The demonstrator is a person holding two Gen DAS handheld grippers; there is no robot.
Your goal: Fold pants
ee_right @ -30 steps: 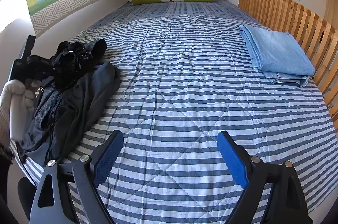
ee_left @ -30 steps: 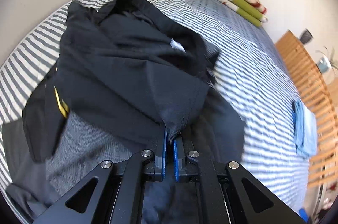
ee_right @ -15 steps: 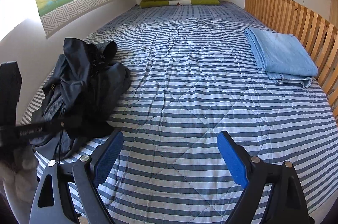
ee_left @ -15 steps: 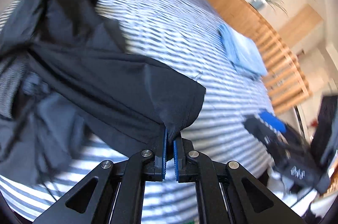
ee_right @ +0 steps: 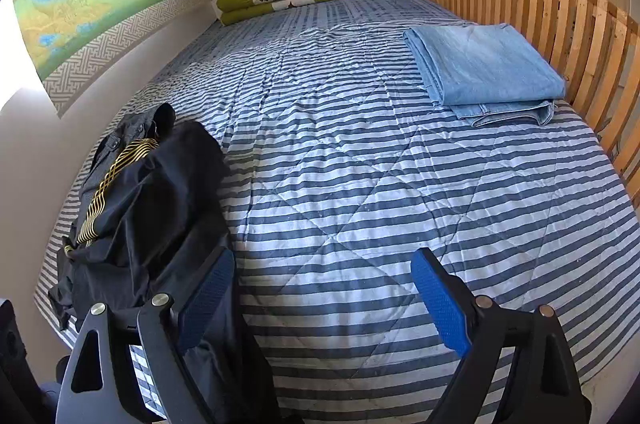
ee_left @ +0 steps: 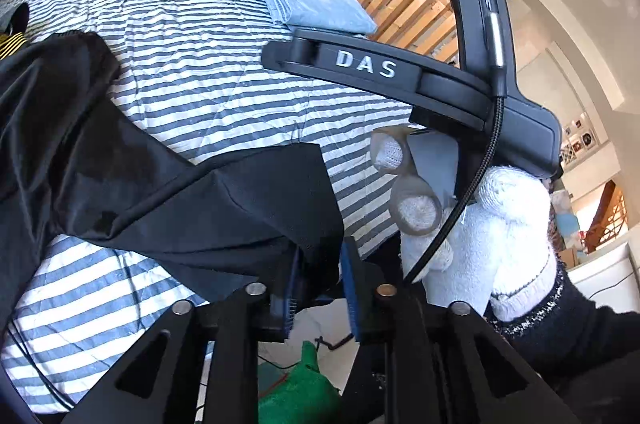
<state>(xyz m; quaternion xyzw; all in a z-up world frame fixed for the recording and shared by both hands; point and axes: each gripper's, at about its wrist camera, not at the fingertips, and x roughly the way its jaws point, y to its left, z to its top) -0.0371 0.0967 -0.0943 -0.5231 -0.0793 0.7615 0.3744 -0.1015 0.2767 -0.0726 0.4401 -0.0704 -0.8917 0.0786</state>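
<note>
Left wrist view, far left: black pants (ee_left: 132,192) lie in a heap at the left edge of the striped quilt (ee_left: 192,36), one leg drawn out toward the camera. The hem of that leg sits between the fingers of the left gripper (ee_left: 318,284); the blue pads stand a little apart with cloth bunched between them, so the hold looks loose, and I cannot tell whether it is firm.

Centre-right of the same view: the right gripper (ee_left: 400,72), wrist strap marked "DAS", is carried by a white-gloved hand (ee_left: 496,220) just beside the pulled-out hem.

Right wrist view, left side: same black pants (ee_right: 148,208), with a yellow patterned stripe, bunched near the wall. The right gripper (ee_right: 324,300) has its jaws spread wide and empty, above bare quilt. The left pad overlaps dark cloth at the bed edge; contact unclear. Far right: folded blue jeans (ee_right: 484,68) beside the wooden slatted rail (ee_right: 552,4), well apart from the work.

Judgement: step in hand is pulling the pants out of the heap to spread them flat; no fold started. Next move likely calls for the right gripper to take a second point, the other hem or the waistband, so both can stretch the garment over the open middle of the quilt.
</note>
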